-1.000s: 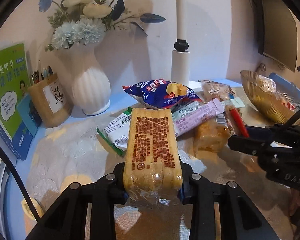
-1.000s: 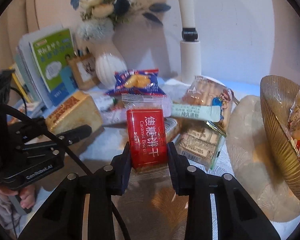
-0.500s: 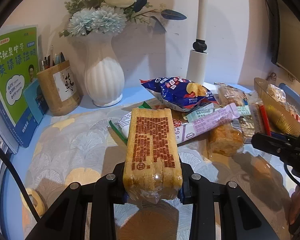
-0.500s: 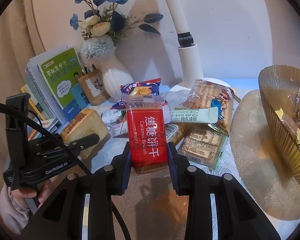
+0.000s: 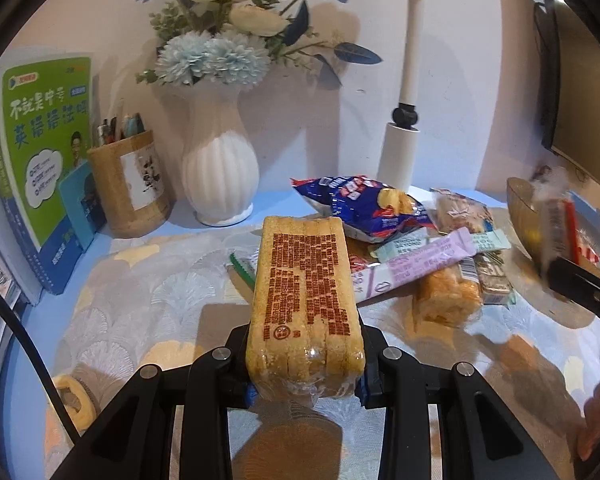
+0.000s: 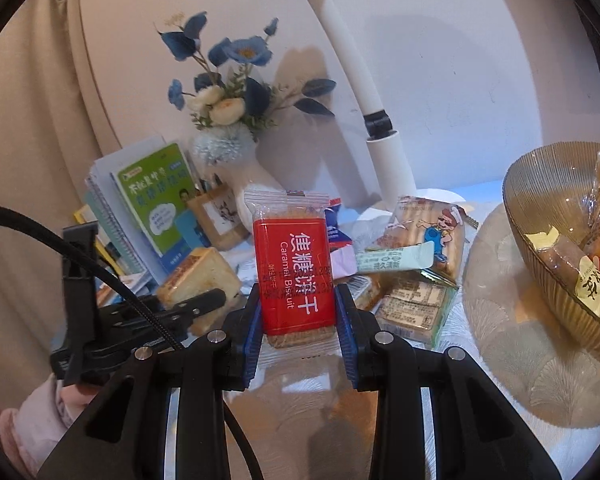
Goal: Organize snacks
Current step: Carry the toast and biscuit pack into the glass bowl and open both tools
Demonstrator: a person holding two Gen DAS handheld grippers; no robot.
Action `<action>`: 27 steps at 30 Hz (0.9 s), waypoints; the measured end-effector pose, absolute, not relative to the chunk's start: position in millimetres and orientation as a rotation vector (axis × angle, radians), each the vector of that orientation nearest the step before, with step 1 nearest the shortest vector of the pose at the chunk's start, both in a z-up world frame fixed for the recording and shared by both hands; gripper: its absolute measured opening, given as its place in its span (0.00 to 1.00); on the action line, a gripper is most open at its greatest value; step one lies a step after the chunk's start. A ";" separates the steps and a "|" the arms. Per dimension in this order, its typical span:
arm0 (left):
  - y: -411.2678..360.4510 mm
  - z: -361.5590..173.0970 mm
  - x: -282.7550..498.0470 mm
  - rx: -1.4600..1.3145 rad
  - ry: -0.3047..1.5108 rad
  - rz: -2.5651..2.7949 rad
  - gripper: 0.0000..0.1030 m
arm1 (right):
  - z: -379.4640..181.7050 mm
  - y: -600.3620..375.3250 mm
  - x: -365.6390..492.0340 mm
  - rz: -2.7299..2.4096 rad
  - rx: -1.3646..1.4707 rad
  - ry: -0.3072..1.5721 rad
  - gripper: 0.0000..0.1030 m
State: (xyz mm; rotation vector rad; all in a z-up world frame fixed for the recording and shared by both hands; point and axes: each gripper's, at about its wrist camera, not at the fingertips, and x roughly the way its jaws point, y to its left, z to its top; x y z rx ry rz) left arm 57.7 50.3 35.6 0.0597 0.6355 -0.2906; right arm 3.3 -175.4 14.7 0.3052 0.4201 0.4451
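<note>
Desk surface: patterned cloth (image 5: 140, 288) over blue, against a pale wall; I list what I see from left to right.

1. Green book (image 5: 44, 140), wooden pen pot (image 5: 128, 188), white vase (image 5: 220, 172) of blue and cream flowers. Not snacks; I leave them.

2. Left gripper (image 5: 305, 376): clamped on the sliced cake pack (image 5: 306, 300), held clear above the cloth. The jaws grip its near end and the rest juts forward unsupported. I judge it soft, light and crushable, with a slick clear wrap. Best held across the short sides, gently, as now.

3. Snack heap, centre right on the cloth: blue crisp bag (image 5: 364, 204), air-filled and fragile, to be taken by a seam edge; lilac stick pack (image 5: 416, 264), slim and stiff enough to pinch mid-length; small bun (image 5: 446, 296) in film, squashy.

4. Right gripper (image 6: 298, 328): closed narrow on the red caramel biscuit pack (image 6: 294, 276), held upright above the cloth by its lower end. I judge it light, rigid but brittle, with glossy film that may slip. A firm grip on the flat sides suits it.

5. Ribbed amber bowl (image 6: 548, 280), far right, already holding several wrapped snacks. I take it for the likely destination of both packs.
</note>
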 end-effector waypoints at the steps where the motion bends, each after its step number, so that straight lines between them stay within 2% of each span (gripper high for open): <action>1: 52.2 35.5 58.0 0.052 0.638 -0.274 0.32 | 14.8 -175.3 -1.2 0.446 0.309 0.418 0.31; 8: 60.2 39.2 56.5 -0.009 0.675 -0.213 0.32 | 17.2 -198.9 -38.2 0.475 0.421 0.359 0.31; 12: 40.0 66.0 52.7 -0.035 0.669 -0.278 0.32 | 35.6 -222.1 -53.5 0.461 0.461 0.306 0.31; 21: -62.6 173.1 54.4 -0.011 0.511 -0.534 0.32 | 110.7 -286.5 -69.6 0.265 0.399 0.211 0.31; 27: -155.0 193.8 62.1 0.013 0.533 -0.715 0.32 | 102.9 -352.1 -65.0 0.090 0.461 0.296 0.35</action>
